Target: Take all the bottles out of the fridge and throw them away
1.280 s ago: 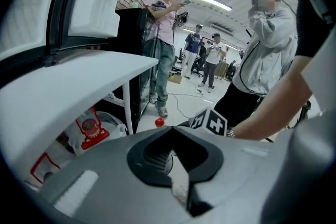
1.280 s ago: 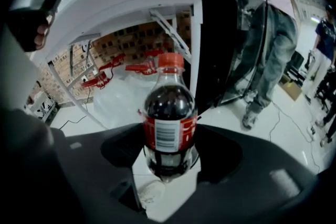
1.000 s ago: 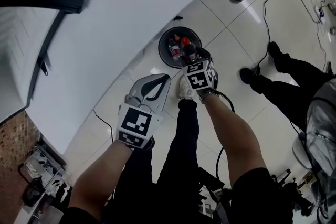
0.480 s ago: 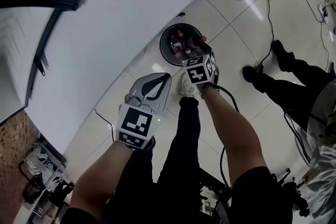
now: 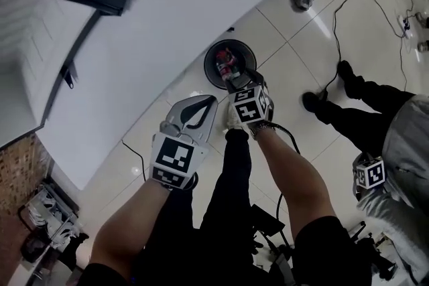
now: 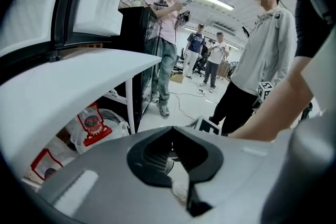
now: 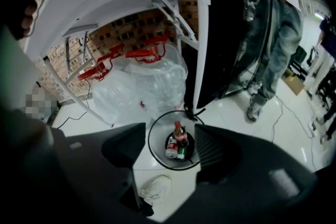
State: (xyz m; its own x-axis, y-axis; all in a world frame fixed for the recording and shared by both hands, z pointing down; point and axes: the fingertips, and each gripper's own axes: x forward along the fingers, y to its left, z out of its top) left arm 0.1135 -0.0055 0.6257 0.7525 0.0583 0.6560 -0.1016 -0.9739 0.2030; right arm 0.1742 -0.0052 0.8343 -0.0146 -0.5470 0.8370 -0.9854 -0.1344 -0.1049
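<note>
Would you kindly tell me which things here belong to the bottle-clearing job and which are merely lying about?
Job in hand:
- bin
- bottles lying inside it
- right gripper, open and empty, aimed at the bin
- left gripper, shut and empty

Lying about:
- clear plastic bags
- floor cable
- bystander

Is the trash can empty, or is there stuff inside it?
Not empty. The right gripper view looks down into the trash can, and a few bottles sit at its bottom.
</note>
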